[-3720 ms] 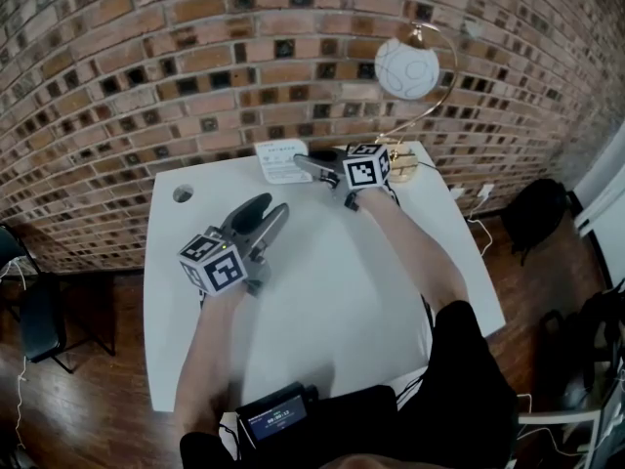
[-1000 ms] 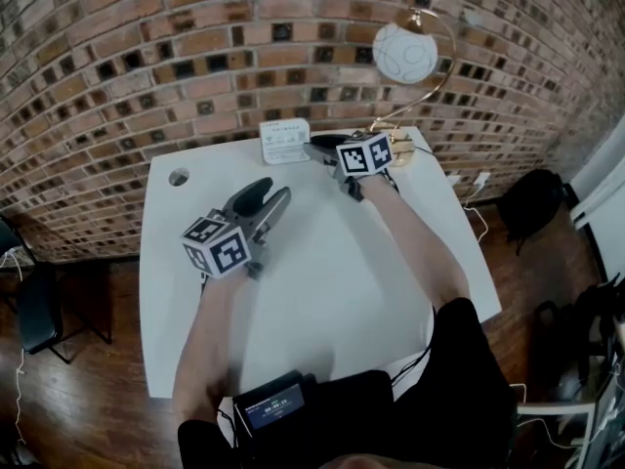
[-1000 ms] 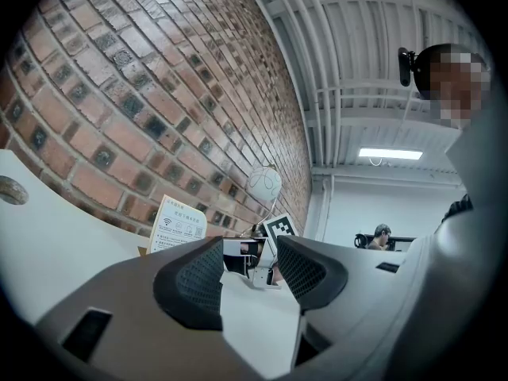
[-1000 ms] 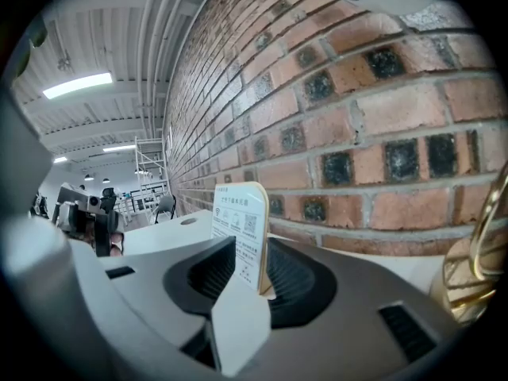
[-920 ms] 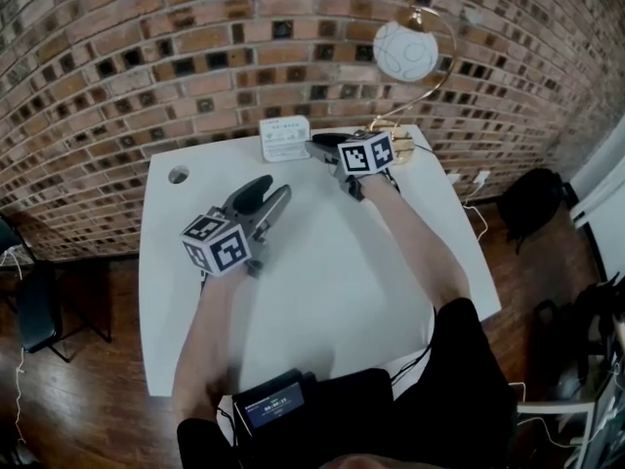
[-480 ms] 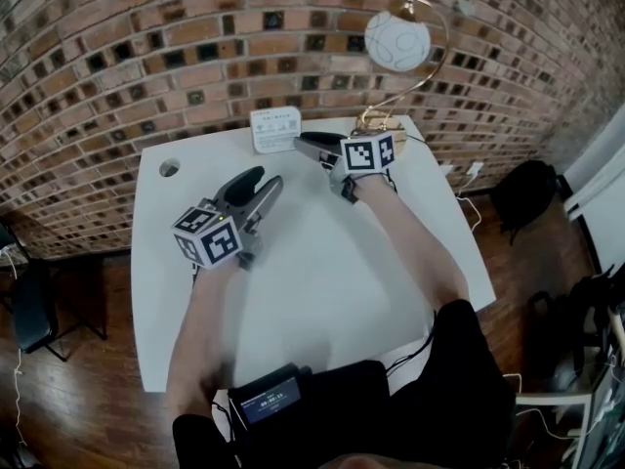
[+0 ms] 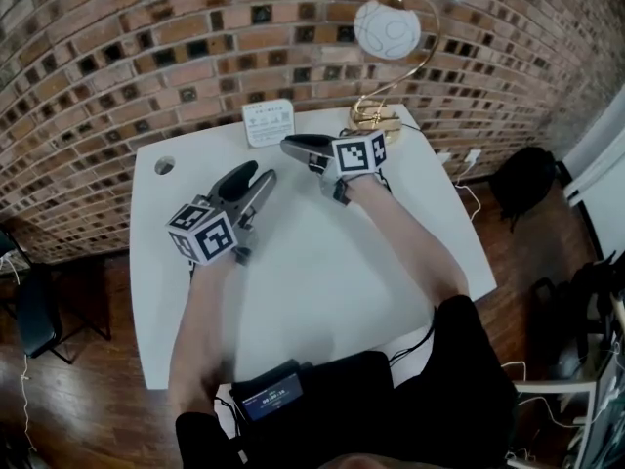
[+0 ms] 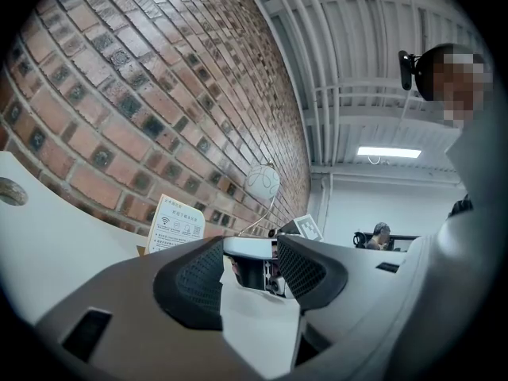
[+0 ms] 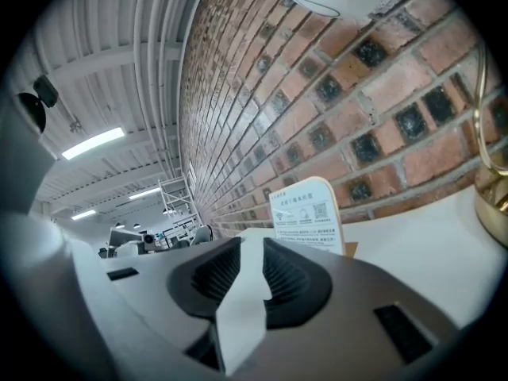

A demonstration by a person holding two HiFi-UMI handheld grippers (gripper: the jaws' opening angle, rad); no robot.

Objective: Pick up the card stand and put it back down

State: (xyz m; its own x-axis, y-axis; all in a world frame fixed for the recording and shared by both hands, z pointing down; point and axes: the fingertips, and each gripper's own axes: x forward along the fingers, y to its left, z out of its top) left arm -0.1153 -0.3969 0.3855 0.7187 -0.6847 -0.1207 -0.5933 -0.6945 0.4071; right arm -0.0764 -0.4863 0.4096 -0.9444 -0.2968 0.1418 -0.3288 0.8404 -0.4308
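The card stand (image 7: pixel 268 122), a white printed card in a small wooden base, stands upright at the table's far edge by the brick wall. My right gripper (image 7: pixel 290 145) lies just to its right and nearer, tips pointing left. In the right gripper view the card stand (image 9: pixel 308 213) shows beyond the jaws, apart from them. The right gripper (image 9: pixel 250 248) is closing on a narrow gap with nothing in it. My left gripper (image 7: pixel 256 174) rests open on the table's middle left, also holding nothing. The left gripper view shows the card stand (image 8: pixel 178 225) far ahead.
A brass arc lamp with a white globe (image 7: pixel 387 27) rises from its base (image 7: pixel 375 117) at the table's back right, close behind my right hand. A round cable hole (image 7: pixel 164 165) is at the white table's (image 7: pixel 322 281) far left. A dark device (image 7: pixel 270 399) sits near my body.
The right gripper's tips, at the card stand a few seconds ago, now sit slightly apart from it. The head view has shifted a little. The left gripper has stayed put.
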